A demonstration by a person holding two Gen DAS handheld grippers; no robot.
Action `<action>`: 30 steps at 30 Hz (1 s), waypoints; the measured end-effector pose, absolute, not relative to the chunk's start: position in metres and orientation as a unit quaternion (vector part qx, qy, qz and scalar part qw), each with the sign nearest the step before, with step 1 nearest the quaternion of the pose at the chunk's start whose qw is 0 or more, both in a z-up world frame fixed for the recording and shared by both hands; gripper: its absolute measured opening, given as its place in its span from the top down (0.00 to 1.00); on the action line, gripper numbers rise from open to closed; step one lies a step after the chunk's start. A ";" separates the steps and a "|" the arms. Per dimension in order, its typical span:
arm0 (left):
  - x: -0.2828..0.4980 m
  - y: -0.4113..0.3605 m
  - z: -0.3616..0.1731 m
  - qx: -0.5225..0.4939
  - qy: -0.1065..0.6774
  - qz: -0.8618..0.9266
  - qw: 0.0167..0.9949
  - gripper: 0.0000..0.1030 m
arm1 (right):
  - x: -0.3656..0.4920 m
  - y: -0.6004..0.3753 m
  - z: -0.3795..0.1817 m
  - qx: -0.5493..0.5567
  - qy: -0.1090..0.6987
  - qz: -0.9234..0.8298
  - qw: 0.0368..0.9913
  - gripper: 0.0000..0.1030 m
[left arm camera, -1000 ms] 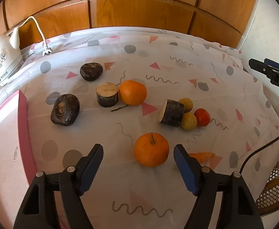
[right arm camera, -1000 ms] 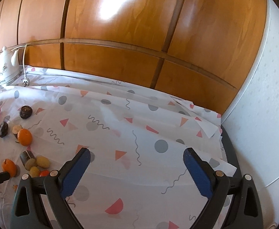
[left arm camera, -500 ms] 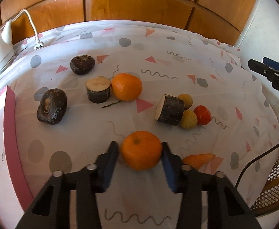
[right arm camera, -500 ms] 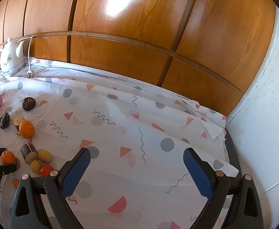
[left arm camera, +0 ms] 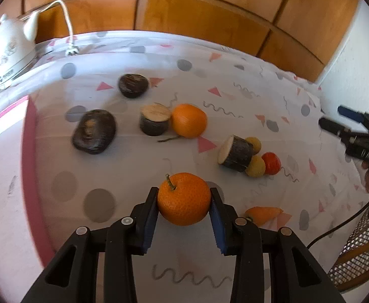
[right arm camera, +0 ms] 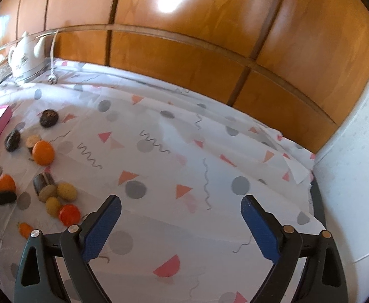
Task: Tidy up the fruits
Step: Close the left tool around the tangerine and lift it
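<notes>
1. The left gripper [left arm camera: 184,199] is clamped on an orange with a short stem [left arm camera: 183,198]; both blue pads press its sides, and it appears to sit just above the patterned tablecloth [left arm camera: 123,166].
2. The right gripper [right arm camera: 181,209] stands wide with nothing between its pads, over a bare stretch of the cloth well to the right of the fruit.
3. Taking the held orange as the landmark: a second orange [left arm camera: 189,120] lies beyond it, touching an upright dark log piece with a pale cut top [left arm camera: 155,122].
4. Beyond and left of the held orange lie two dark rounded lumps (what they are I cannot tell): the larger one [left arm camera: 94,131] nearer, the smaller one [left arm camera: 133,85] farther back.
5. Beyond and right of the held orange a second log piece [left arm camera: 236,152] lies on its side, with two small yellow fruits [left arm camera: 256,166] and a small red fruit [left arm camera: 271,163] pressed against its far side.
6. Just to the right of the held orange, beside the gripper's right finger, lies a small carrot-like orange piece [left arm camera: 262,213].
7. Left of the held orange is a pink-edged board [left arm camera: 29,166].
8. Far beyond and left of it, a white kettle [left arm camera: 8,50] stands by the wooden panelled wall [left arm camera: 209,17].
</notes>
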State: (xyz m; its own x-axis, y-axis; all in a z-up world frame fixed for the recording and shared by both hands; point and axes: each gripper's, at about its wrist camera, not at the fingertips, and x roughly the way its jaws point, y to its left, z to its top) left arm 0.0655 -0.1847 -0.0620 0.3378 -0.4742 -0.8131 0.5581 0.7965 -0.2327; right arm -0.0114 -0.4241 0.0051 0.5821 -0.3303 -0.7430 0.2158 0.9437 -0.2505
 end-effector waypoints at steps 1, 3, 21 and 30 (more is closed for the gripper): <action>0.066 -0.182 -0.061 0.041 0.480 -0.314 0.818 0.63 | -0.011 -0.422 0.003 -0.070 0.433 -0.148 0.886 0.06; 0.067 -0.175 -0.055 0.034 0.474 -0.310 0.823 0.62 | -0.009 -0.415 -0.001 -0.080 0.441 -0.136 0.884 0.07; 0.076 -0.106 -0.016 -0.019 0.430 -0.250 0.867 0.62 | -0.015 -0.451 0.001 -0.024 0.448 -0.202 0.870 0.10; 0.084 -0.057 -0.016 -0.038 0.432 -0.188 0.881 0.62 | -0.015 -0.446 -0.001 -0.027 0.454 -0.195 0.869 0.10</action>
State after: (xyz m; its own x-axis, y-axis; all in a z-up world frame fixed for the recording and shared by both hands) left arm 0.0843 -0.0565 -0.0160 0.5562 -0.3633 -0.7474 0.2981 0.9267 -0.2287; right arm -0.0148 -0.4457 -0.0013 0.5118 -0.3641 -0.7781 0.3150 0.9222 -0.2244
